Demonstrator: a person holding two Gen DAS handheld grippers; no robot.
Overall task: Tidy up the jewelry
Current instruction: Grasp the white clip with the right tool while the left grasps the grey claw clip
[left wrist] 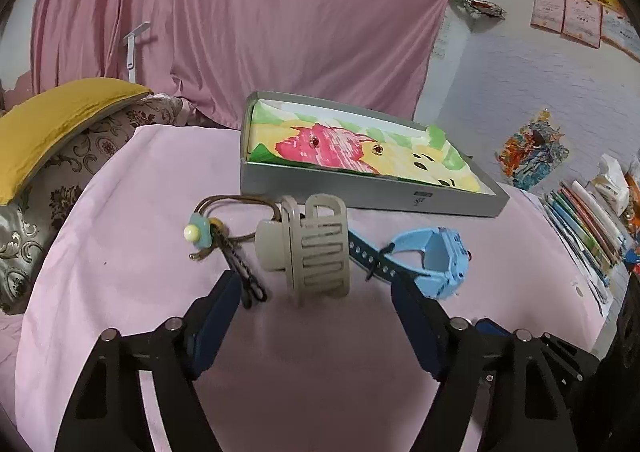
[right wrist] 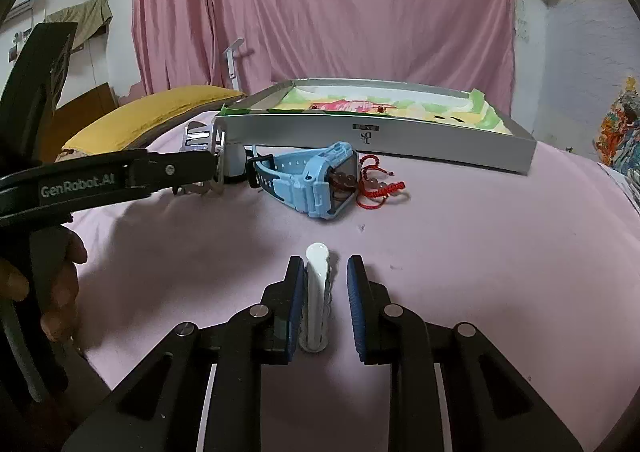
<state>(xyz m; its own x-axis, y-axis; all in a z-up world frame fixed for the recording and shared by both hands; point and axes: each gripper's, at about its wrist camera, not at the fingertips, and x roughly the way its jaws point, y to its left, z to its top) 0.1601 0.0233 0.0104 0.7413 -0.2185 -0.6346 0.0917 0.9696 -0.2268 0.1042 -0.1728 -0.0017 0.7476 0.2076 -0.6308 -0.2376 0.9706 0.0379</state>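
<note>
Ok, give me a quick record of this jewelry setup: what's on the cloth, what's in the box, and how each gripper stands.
surface: pink cloth
box: grey, open, lined with colourful paper
in box: two small studs
loose on cloth: claw clip, hair tie, blue watch, red bracelet, white hair clip
left gripper: open, claw clip just ahead of its fingers, not gripped
right gripper: open, narrow, straddling the white hair clip; gap visible on one side
</note>
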